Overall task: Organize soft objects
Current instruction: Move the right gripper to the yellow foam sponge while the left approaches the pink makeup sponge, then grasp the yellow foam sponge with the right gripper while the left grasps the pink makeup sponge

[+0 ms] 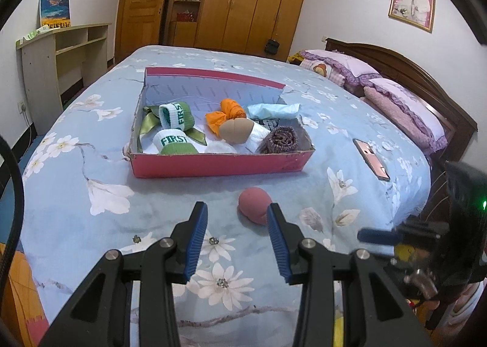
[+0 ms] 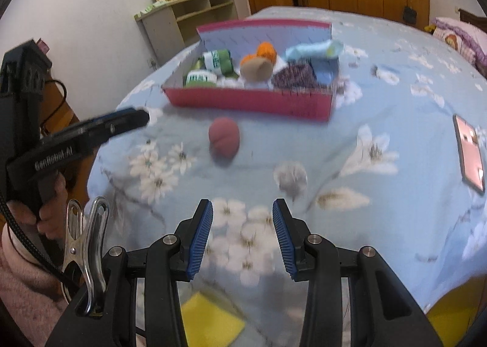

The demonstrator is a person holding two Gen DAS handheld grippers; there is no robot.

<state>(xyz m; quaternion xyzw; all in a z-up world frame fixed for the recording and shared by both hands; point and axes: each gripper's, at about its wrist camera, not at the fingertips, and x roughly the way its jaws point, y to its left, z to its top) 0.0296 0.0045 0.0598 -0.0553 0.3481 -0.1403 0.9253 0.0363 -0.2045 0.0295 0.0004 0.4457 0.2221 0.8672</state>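
A red cardboard box [image 1: 213,166] [image 2: 243,100] sits on the flowered blue bedspread. It holds rolled soft items: two green-and-white socks [image 1: 175,116], an orange roll [image 1: 226,114], a tan roll [image 1: 237,131], a dark knitted roll [image 1: 280,140] and a pale blue piece [image 1: 271,110]. A dusty-red rolled item [image 1: 254,204] [image 2: 224,137] lies on the bed in front of the box. My left gripper [image 1: 237,219] is open and empty, its right finger just beside that roll. My right gripper [image 2: 242,219] is open and empty, low over the bed's near edge.
A pink phone [image 1: 371,158] [image 2: 468,154] lies on the bed right of the box. Pillows [image 1: 404,103] and a wooden headboard are at the far right. A shelf unit [image 1: 64,55] stands left of the bed. The left gripper also shows in the right wrist view [image 2: 134,119].
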